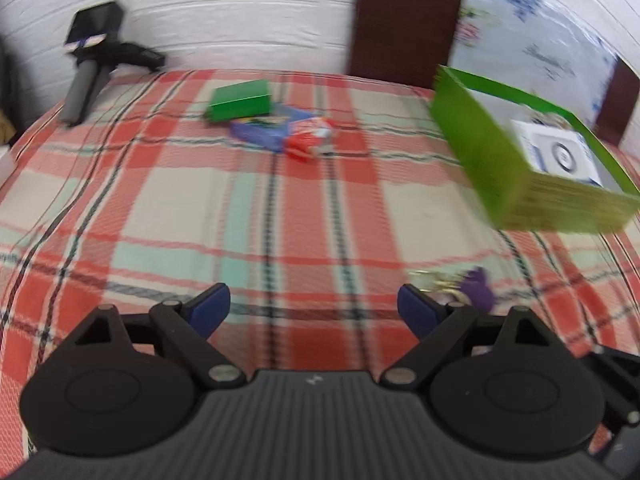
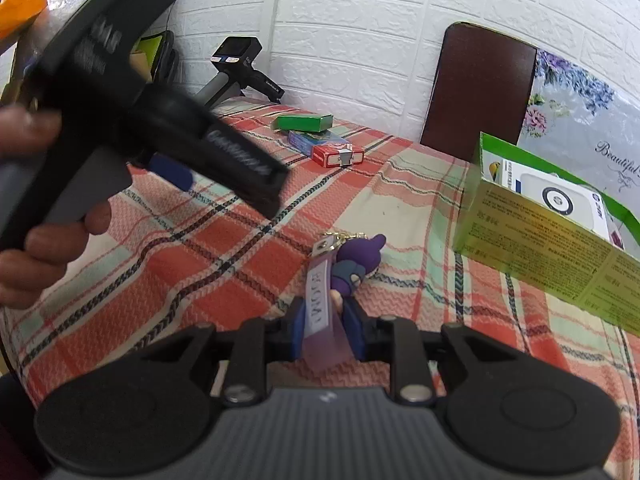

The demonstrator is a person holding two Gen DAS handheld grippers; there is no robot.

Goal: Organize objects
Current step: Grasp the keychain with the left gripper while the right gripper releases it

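Observation:
My right gripper (image 2: 326, 330) is shut on a purple figure keychain (image 2: 354, 266) with a lilac strap, low over the plaid cloth. The keychain also shows in the left wrist view (image 1: 476, 286), just beyond the right finger. My left gripper (image 1: 314, 306) is open and empty above the cloth; it appears in the right wrist view (image 2: 176, 172) at the left, held by a hand. A green open box (image 1: 492, 152) (image 2: 560, 248) with a white carton inside stands at the right. A green box (image 1: 240, 100) (image 2: 304, 122), a blue box (image 1: 264, 130) (image 2: 312, 138) and a red box (image 1: 310, 140) (image 2: 338, 154) lie at the far side.
A spare black handheld gripper (image 1: 92, 60) (image 2: 236, 68) leans against the white brick wall at the far left. A brown chair back (image 1: 404, 20) (image 2: 480, 88) stands behind the table. The plaid cloth (image 1: 280, 220) covers the table.

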